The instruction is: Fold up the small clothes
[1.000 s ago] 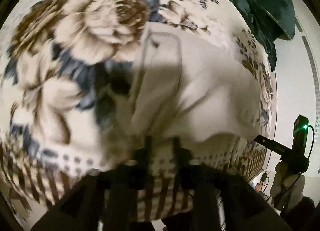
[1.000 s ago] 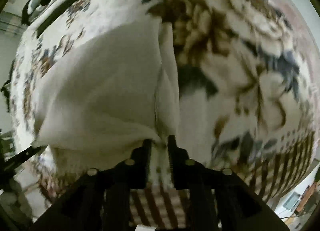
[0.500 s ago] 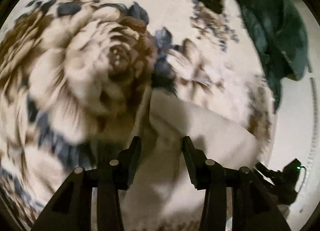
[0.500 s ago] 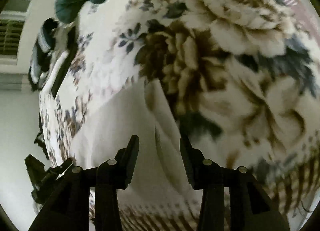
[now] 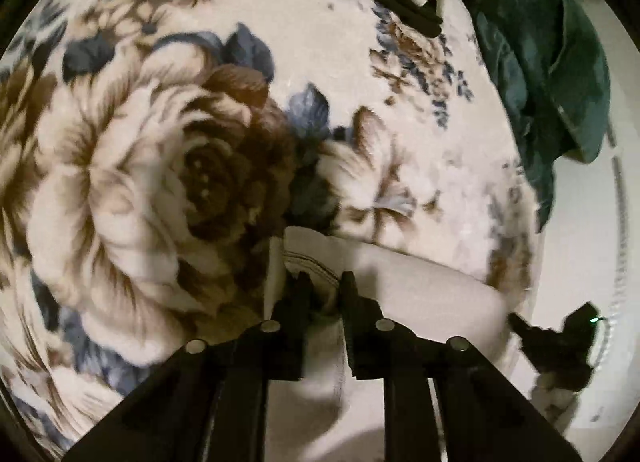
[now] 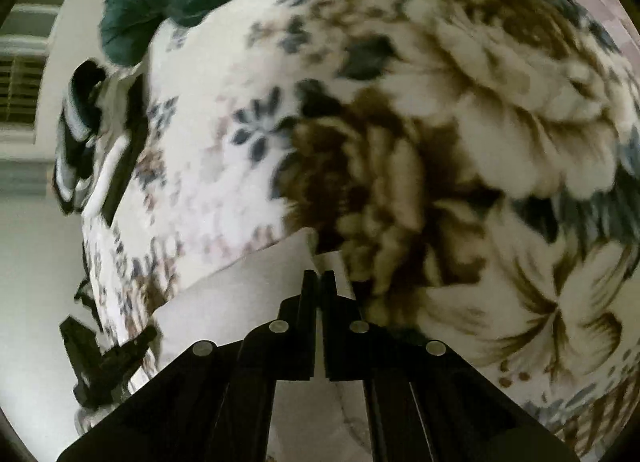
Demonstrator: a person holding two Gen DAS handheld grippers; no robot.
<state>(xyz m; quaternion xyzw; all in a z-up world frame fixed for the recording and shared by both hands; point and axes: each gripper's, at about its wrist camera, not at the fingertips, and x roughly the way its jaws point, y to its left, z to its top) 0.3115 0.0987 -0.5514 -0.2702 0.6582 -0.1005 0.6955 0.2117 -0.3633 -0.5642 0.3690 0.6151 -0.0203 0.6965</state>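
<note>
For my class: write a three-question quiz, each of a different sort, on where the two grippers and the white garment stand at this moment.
1. True or false: the right gripper has its fingers pressed together on the white garment.
2. The left gripper pinches the garment at: A) its far edge near the seam, B) its middle, C) nothing.
3. What does the garment lie on?

Key: 1 true. 2 A, its fingers pinch cloth bunched between them. 3 The floral blanket, with a dark green cloth at its far side.
</note>
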